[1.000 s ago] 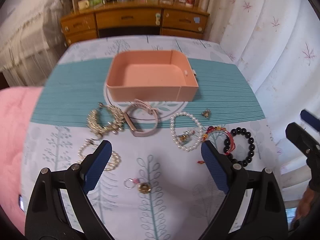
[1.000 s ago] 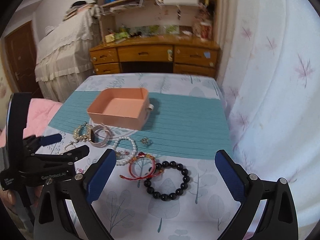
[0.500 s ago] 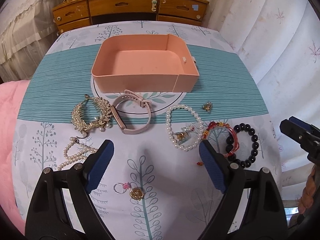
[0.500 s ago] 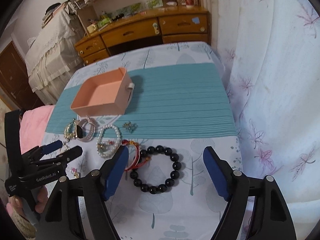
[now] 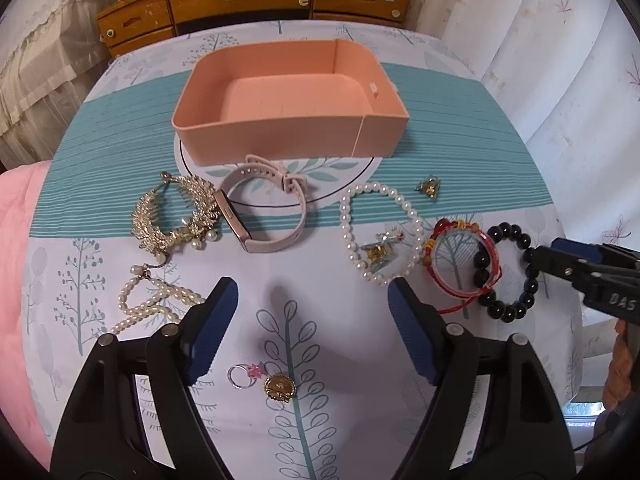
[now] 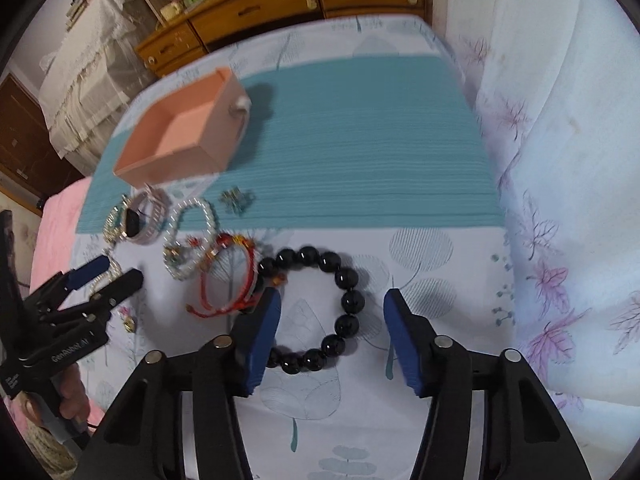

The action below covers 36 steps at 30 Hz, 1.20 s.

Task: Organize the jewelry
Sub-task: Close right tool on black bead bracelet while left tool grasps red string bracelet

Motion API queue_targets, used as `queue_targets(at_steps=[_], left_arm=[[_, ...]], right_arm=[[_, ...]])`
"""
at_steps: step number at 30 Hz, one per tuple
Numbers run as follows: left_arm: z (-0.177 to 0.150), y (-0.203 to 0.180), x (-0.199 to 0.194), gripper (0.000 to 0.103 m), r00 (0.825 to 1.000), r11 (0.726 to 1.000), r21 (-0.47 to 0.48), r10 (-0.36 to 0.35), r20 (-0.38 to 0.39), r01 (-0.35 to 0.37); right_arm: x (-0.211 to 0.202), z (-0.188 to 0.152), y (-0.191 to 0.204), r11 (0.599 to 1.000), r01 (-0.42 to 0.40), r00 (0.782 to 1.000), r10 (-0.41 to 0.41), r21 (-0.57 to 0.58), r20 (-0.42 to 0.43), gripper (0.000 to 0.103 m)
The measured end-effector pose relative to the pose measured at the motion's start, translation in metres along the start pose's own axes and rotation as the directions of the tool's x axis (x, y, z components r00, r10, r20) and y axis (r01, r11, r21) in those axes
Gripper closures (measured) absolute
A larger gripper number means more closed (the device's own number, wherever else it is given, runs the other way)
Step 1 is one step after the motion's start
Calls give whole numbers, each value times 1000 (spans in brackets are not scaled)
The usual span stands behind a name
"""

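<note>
Right gripper point(image 6: 330, 332) poised over the black beads point(image 6: 320, 308).

Jaws spread, straddling the lower ring at frame centre; close on one bead run, lift clear of the red bracelet point(image 6: 230, 280), carry to the empty box point(image 6: 180, 136), upper left. Left gripper point(image 5: 312, 328) spread too, holding nothing.

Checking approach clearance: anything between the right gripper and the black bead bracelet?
Nothing visible. The right gripper is open over the black bead bracelet, whose right side lies between its fingers. The red cord bracelet overlaps the beads' left edge.
</note>
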<state>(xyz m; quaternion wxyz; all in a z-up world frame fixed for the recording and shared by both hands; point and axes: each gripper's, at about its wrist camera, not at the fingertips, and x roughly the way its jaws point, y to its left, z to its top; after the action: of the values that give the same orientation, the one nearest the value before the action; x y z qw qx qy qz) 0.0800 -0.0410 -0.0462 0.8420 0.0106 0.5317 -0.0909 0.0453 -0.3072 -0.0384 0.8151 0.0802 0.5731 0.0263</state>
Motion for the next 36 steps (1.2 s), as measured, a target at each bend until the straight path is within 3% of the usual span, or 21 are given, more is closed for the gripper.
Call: queue_targets(at_steps=[3, 9, 11, 13, 22, 33, 36], left_arm=[[0, 3, 7, 33, 1000, 1000, 2, -9, -20, 9], [1, 8, 10, 34, 999, 1000, 0, -31, -37, 31], [0, 8, 9, 34, 998, 999, 1, -38, -41, 38], [-1, 5, 7, 34, 998, 999, 6, -50, -45, 50], [2, -36, -5, 34, 996, 990, 112, -78, -36, 81], [15, -93, 15, 34, 987, 972, 191, -121, -110, 140], [23, -110, 23, 45, 985, 971, 193, -122, -124, 144]], right_arm=[[20, -1, 3, 999, 24, 999, -25, -23, -47, 62], [37, 0, 16, 990, 107, 993, -111, -94, -40, 65], [40, 1, 21, 984, 136, 990, -140, -119, -25, 72], [41, 2, 24, 977, 166, 986, -169, -137, -9, 87], [18, -9, 10, 990, 123, 992, -120, -70, 43, 88], [-45, -56, -29, 995, 89, 985, -93, 33, 144, 88], [-54, -62, -36, 996, 70, 985, -78, 51, 157, 88]])
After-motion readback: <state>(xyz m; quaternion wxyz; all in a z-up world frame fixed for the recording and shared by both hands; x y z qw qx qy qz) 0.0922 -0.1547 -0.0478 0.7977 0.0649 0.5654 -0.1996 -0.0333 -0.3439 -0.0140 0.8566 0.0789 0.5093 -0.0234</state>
